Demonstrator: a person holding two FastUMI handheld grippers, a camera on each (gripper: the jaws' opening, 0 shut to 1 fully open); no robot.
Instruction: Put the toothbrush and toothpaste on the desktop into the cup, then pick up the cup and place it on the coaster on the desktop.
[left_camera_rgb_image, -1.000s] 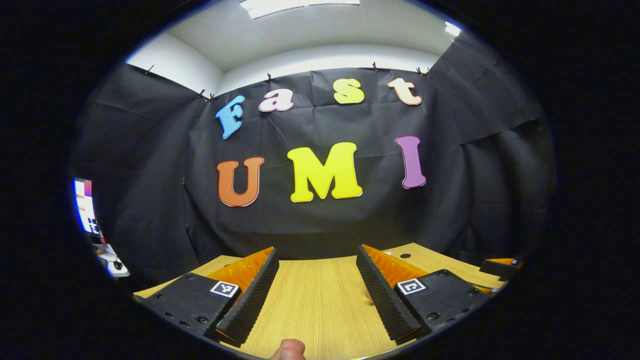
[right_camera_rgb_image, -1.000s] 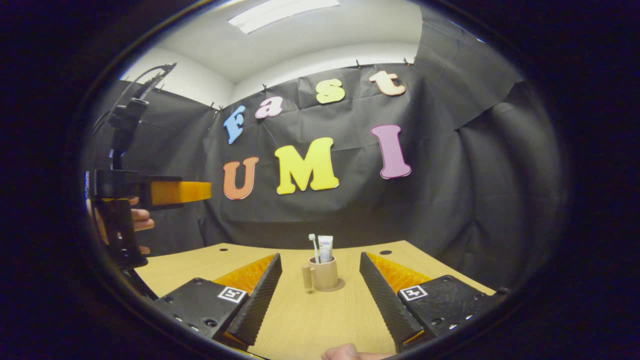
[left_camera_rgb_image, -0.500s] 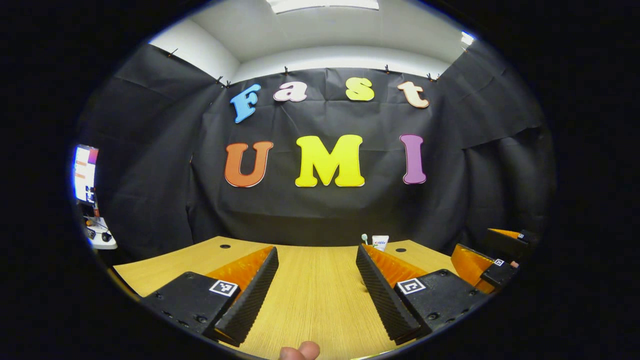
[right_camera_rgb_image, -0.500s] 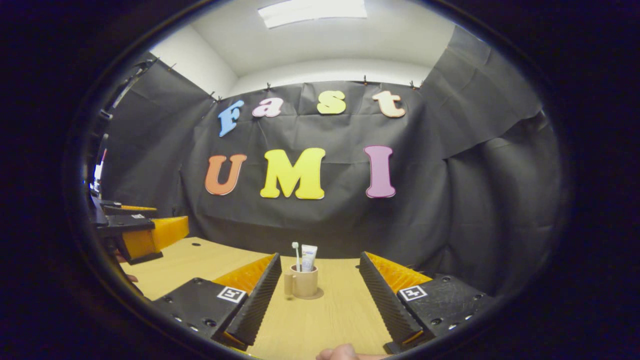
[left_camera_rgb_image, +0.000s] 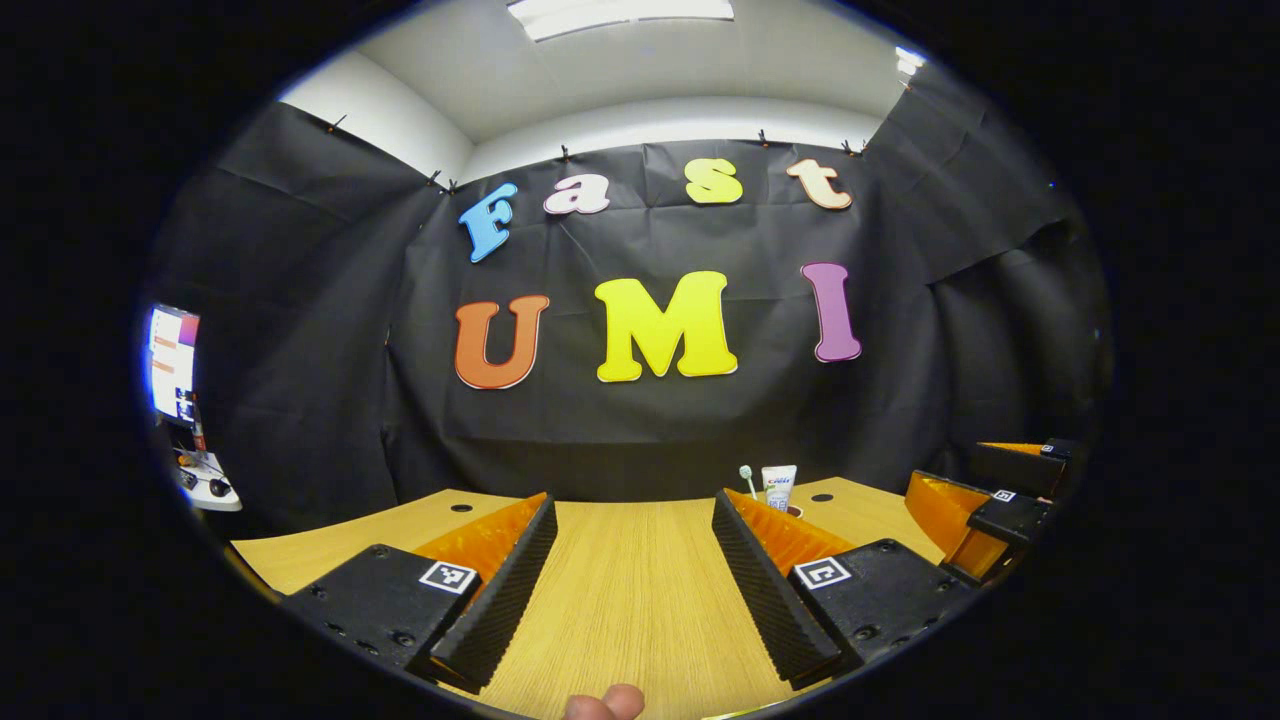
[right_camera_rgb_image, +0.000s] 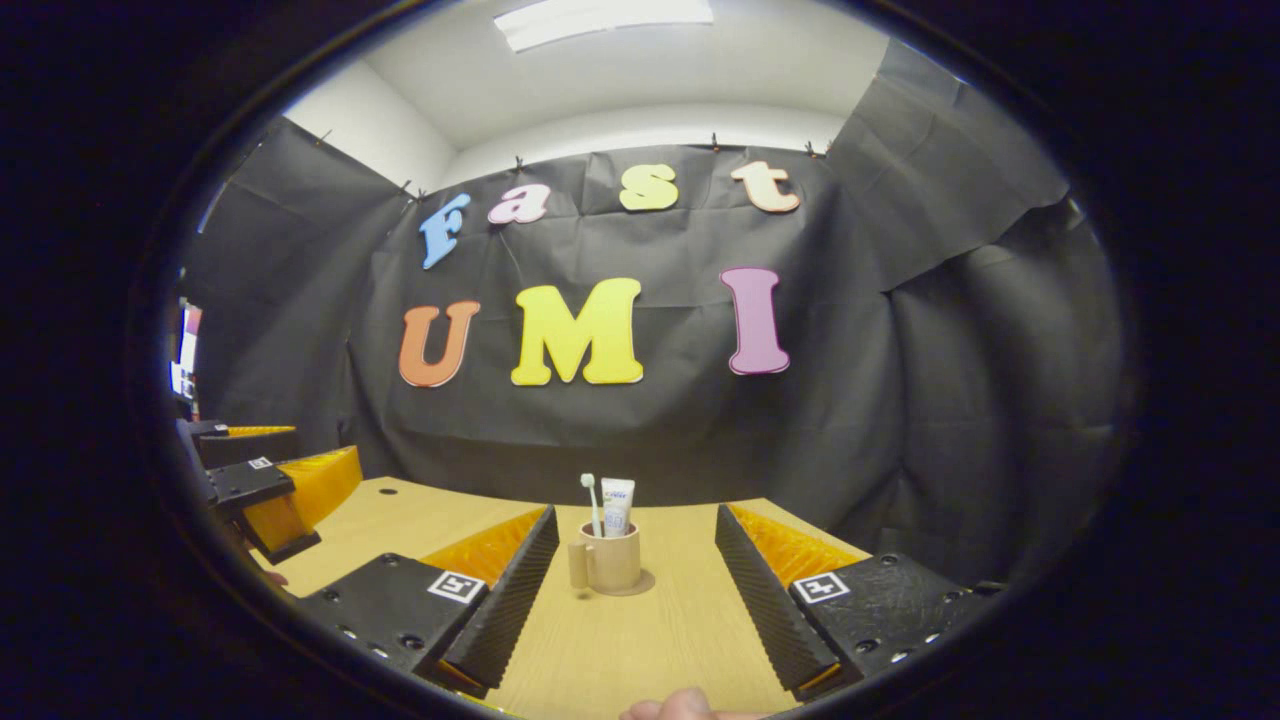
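Note:
A tan cup (right_camera_rgb_image: 607, 562) with its handle to the left stands upright on a round tan coaster (right_camera_rgb_image: 642, 584) on the wooden desktop (right_camera_rgb_image: 640, 650). A toothbrush (right_camera_rgb_image: 590, 498) and a white toothpaste tube (right_camera_rgb_image: 617, 505) stick up out of it. My right gripper (right_camera_rgb_image: 636, 513) is open, and the cup sits a little beyond its fingers, apart from them. My left gripper (left_camera_rgb_image: 633, 500) is open over bare wood. In the left gripper view the toothbrush (left_camera_rgb_image: 746, 476) and toothpaste (left_camera_rgb_image: 778, 486) peek over its right finger, which hides the cup.
The right gripper (left_camera_rgb_image: 985, 510) hovers at the right edge of the left gripper view. The left gripper (right_camera_rgb_image: 275, 480) hangs low at the far left of the right gripper view. A lit screen (left_camera_rgb_image: 172, 360) stands beyond the desk's left side. A thumb (left_camera_rgb_image: 605, 703) rests at the bottom.
The left gripper has come down from a raised position to just above the desk at the left. The right gripper has shifted slightly. Both stayed open, and the cup has not moved.

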